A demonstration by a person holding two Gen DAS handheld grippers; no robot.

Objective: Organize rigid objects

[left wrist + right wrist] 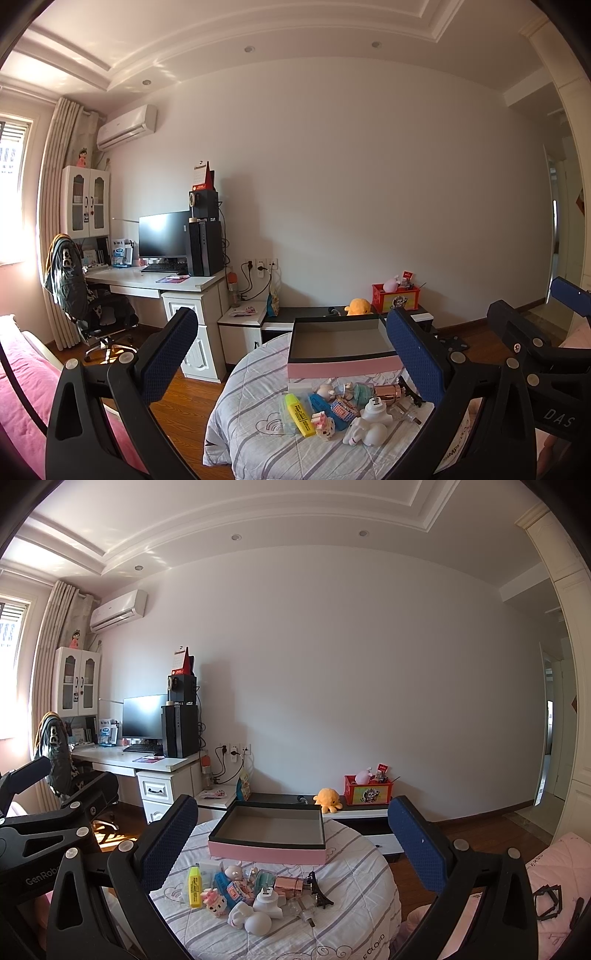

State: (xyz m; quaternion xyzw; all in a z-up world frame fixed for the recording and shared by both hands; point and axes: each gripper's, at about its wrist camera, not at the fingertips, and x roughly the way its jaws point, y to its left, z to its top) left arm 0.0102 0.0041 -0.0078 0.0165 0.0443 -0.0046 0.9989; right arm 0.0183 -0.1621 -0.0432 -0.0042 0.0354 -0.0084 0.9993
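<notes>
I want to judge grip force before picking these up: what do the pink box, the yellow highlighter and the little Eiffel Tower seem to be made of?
Pink box: likely matte cardboard, with thin straight walls and a grey lining. Yellow highlighter: smooth hard plastic with a printed label. Eiffel Tower: dark and thin-latticed, probably metal, possibly plastic.

My two wrist cameras look level across the striped grey-and-white quilt [258, 373] toward the open pink-sided cardboard box [343, 367], from just short of it. The left view sits left of the right; both share that box [266, 853] and the wall behind it.
</notes>
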